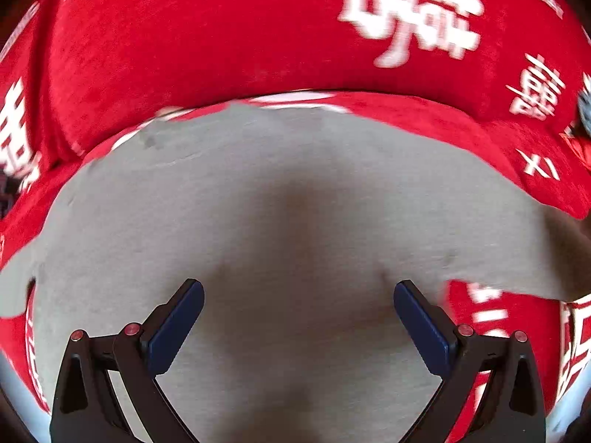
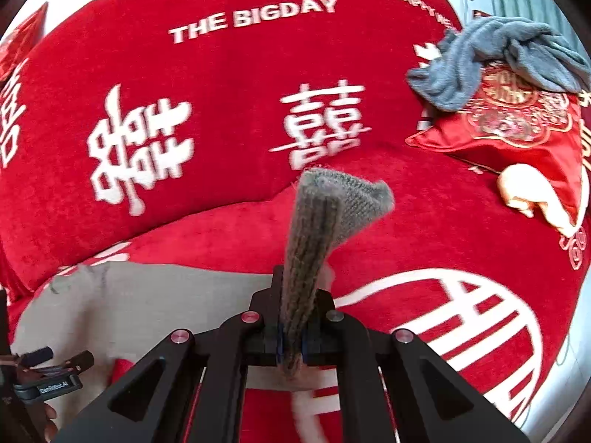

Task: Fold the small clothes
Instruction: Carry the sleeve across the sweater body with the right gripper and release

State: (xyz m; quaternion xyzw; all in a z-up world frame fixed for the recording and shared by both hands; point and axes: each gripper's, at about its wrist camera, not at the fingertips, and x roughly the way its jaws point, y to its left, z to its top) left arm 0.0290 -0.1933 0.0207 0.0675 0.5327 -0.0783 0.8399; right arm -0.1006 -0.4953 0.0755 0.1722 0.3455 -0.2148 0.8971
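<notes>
While the ribbed cuff end of a knitted grey garment [image 2: 314, 243] is clamped between the closed fingers of the right gripper [image 2: 291, 339], its free end is held up off the surface, so that it stands away from the fingers and curls over at the top. It is judged to be held this way so that it can be carried or laid out for folding. Whether it is a sock or a narrow sleeve cannot be told; the knit looks thick and brownish-grey, with lengthwise ribs near the fingers and a finer weave at the drooping tip.

Below it, a flat grey cloth [image 1: 295, 229] is spread on a red cover [image 2: 229, 66] printed with white characters and the words "THE BIGDAY". The left gripper [image 1: 298, 326] hovers directly over this cloth with its blue-padded fingers [image 1: 177, 328] wide apart and nothing between them; it is judged to be placed there to press or pick up the cloth. The cloth looks smooth and thin, with a few shallow creases and an uneven far edge.

Farther off, at the right, a red embroidered cushion [image 2: 517, 136] is seen lying on the cover, and a crumpled blue-grey fleece garment [image 2: 495, 55] is draped over its far side, presumably waiting to be folded.
</notes>
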